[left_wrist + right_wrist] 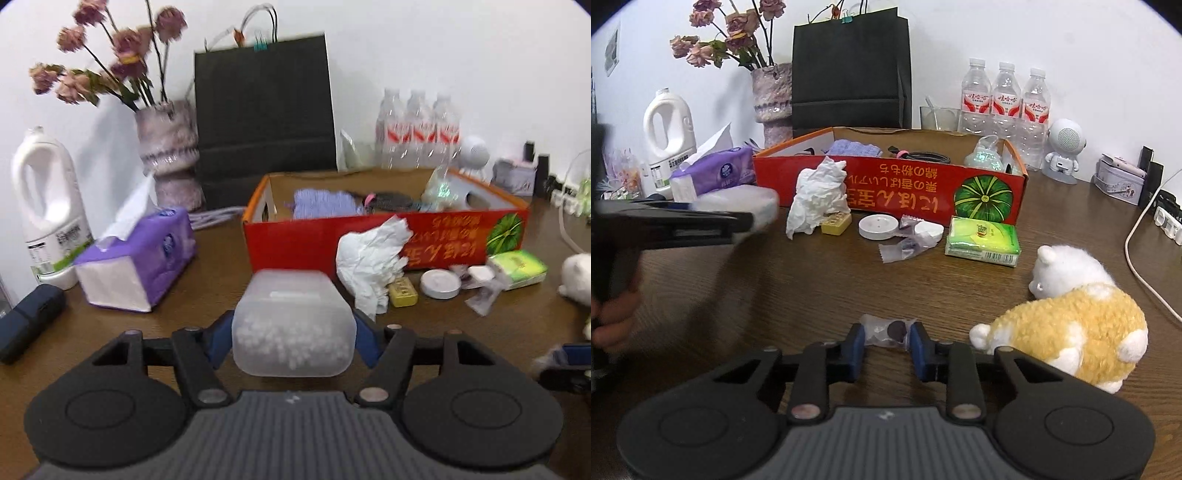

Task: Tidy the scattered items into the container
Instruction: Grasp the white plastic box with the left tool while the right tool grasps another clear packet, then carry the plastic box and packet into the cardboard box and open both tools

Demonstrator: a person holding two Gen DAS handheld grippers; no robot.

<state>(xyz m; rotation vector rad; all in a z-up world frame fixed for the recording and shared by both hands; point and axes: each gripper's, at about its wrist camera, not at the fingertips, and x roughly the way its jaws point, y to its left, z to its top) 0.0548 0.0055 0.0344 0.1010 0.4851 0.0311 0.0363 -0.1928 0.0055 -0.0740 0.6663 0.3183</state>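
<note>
My left gripper point(293, 328) is shut on a translucent plastic box of cotton swabs point(293, 321), held above the table in front of the red cardboard box point(314, 240). From the right wrist view the left gripper point(753, 218) hovers left of the red box point(886, 184). My right gripper point(886, 339) has its blue fingers on either side of a small clear packet with dark round pieces point(886, 330) on the table. Crumpled tissue point(818, 197), a yellow block point(835, 223), a white round lid point(878, 226), wrappers point(905, 247) and a green tissue pack point(982, 240) lie before the box.
A plush toy point(1075, 314) lies right of my right gripper. A purple tissue box point(140, 258), white jug point(51, 210), vase point(170, 155), black bag point(264, 110), water bottles point(1004, 107), a white speaker figure point(1063, 147) and a cable point(1141, 254) ring the table.
</note>
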